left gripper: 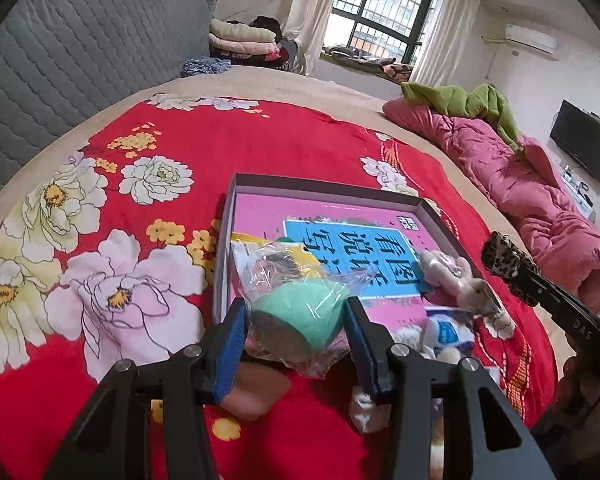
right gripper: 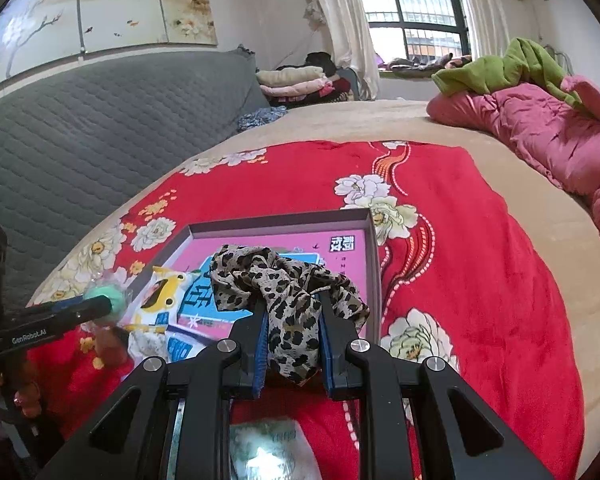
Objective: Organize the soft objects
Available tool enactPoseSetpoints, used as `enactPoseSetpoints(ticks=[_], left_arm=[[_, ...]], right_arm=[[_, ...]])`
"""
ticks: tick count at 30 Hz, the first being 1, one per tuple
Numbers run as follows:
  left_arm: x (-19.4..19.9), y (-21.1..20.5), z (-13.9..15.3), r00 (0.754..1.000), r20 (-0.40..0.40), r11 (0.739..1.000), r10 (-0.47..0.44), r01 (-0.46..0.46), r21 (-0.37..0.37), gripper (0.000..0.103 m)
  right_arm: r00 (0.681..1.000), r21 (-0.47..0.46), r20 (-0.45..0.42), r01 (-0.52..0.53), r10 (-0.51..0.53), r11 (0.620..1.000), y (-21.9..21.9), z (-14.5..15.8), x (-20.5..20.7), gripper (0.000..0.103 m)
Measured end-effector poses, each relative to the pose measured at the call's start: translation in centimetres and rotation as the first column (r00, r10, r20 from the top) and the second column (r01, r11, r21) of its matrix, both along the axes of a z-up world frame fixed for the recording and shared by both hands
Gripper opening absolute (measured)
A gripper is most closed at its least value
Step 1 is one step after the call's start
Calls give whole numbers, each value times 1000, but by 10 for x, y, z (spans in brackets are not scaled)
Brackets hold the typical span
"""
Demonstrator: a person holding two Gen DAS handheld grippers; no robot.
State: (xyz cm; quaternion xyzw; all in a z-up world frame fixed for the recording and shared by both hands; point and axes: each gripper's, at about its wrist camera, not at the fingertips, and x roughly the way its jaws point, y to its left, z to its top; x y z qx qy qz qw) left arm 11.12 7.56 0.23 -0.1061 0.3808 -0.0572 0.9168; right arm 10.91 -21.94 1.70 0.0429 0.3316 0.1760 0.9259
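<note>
In the left wrist view my left gripper [left gripper: 296, 306] is shut on a mint-green sponge ball [left gripper: 300, 312] in crinkly clear wrap, held over the near edge of a shallow grey box [left gripper: 320, 190] with a pink and blue printed bottom. The box lies on a red flowered blanket [left gripper: 260, 140]. My right gripper [right gripper: 292, 300] is shut on a leopard-print cloth [right gripper: 260, 272], which hangs over the same box [right gripper: 280, 220]. From the right wrist view, the left gripper [right gripper: 104, 304] and its green ball [right gripper: 118, 296] show at the left.
A pale pink plush bunny [left gripper: 464, 280] and a yellow-white packet [right gripper: 160, 296] lie in the box. Small plush toys [left gripper: 444, 336] crowd its near corner. A white packet [right gripper: 268, 448] lies below my right gripper. A pink quilt [left gripper: 520, 184] lies at the right, a grey headboard [left gripper: 80, 60] at the left.
</note>
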Motion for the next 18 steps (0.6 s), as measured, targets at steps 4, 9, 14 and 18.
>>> enactPoseSetpoints(ticks=[4,9,14,18], left_arm=[[11,4,-1,1000,0,1000,13,-13,1,49],[24,4,-8,1000,-23,1000,16,-16,17,49],[32,-1,-18,999,-51,999,3,0,53,49],[35,-6,-24,998,-69,997,-5,10,71,49]], right_arm=[[1000,-2,0,-9,9,1000,3,-1,6,21],[1000,-5,2,-18,18,1000,7,-4,13,21],[1000,-1,1,-29,29,1000,9,-5,19,21],[999,-7,2,-49,49,999,15,-6,23,21]])
